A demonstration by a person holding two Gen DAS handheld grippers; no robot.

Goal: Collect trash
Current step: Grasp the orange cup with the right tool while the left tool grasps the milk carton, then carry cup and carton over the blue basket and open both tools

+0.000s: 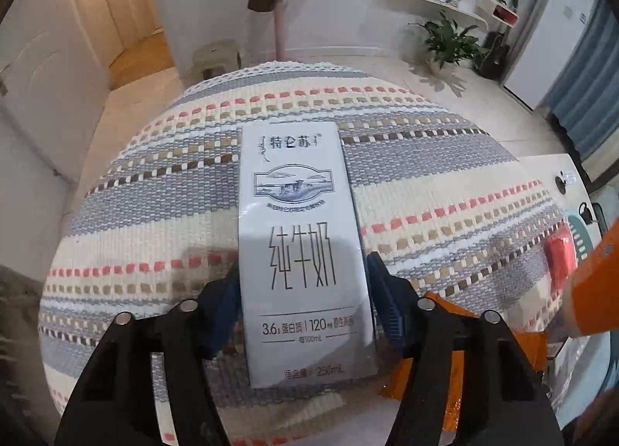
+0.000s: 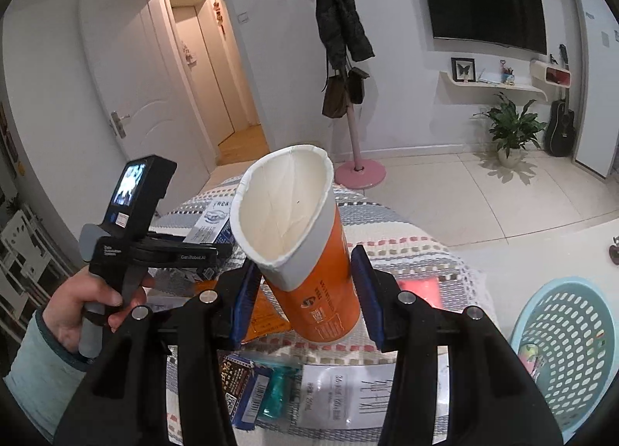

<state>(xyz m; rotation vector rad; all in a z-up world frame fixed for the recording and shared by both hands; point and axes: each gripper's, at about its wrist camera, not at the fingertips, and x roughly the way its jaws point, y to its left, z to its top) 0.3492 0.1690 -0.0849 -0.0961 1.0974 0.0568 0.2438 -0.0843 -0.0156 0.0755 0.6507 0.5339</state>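
We are gripping the white milk carton (image 1: 305,252) in the left gripper (image 1: 303,287), its blue pads pressing the carton's two narrow sides near the lower half, so most of the box is sticking out ahead of the fingers over the woven striped tablecloth (image 1: 425,159). We are judging the main risk here to be a pivot: with the hold so near one end, the long carton could swing down or slide out between the smooth pads while we are carrying it across. An orange wrapper (image 1: 445,376) is lying just under the right finger and could snag as we lift.

In the right gripper (image 2: 305,291) we are clamping the orange paper cup (image 2: 309,252), tilted with its open mouth leaning up and to the left, and the rim is already looking squashed into an oval. Squeezing harder could crumple it and loosen the hold; any dregs inside, which we cannot see, could spill onto the cloth.

Further right, the light blue plastic basket (image 2: 561,330) is sitting off the table's edge, lower than the cup and well apart from it. We are judging that a hurried swing could send the cup against the rim instead of inside.
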